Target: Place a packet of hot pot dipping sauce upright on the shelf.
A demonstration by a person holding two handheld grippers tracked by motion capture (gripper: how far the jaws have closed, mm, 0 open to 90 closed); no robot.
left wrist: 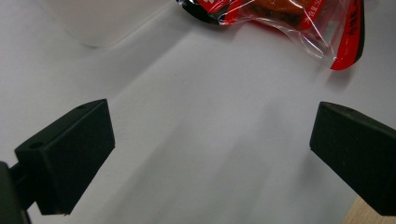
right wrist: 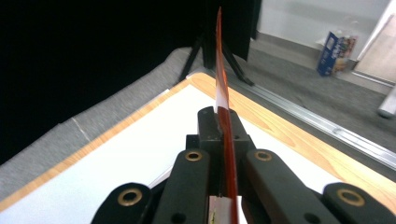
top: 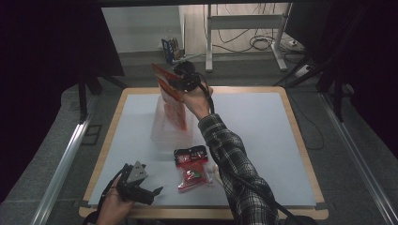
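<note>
The right gripper [top: 184,80] is raised above the far-left part of the white rectangular table mat [top: 263,126], carried by a hand at the end of an outstretched forearm in a dark plaid sleeve [top: 234,164] that runs diagonally up from the near edge. Its jaws are clamped on a flat orange-red snack packet [top: 170,96], which hangs edge-on from the grip and reaches down over a clear, lidless plastic container [top: 171,129] standing on the mat; whether the packet's lower edge touches the container cannot be determined. In the right gripper view the packet [right wrist: 223,100] appears as a thin upright sheet pinched between the two black jaws, its top edge rising well above them. The left gripper [top: 141,185] is held low at the near-left corner of the table, with the hand under it and the grey three-cornered plate facing upward. In the left gripper view its jaws stand wide apart with bare mat between them and nothing held. A second red and black snack bag with a clear window [top: 191,166] lies flat on the mat, near the container and just beside the plaid sleeve; in the left gripper view it [left wrist: 289,23] lies ahead of the open jaws, apart from them.
</note>
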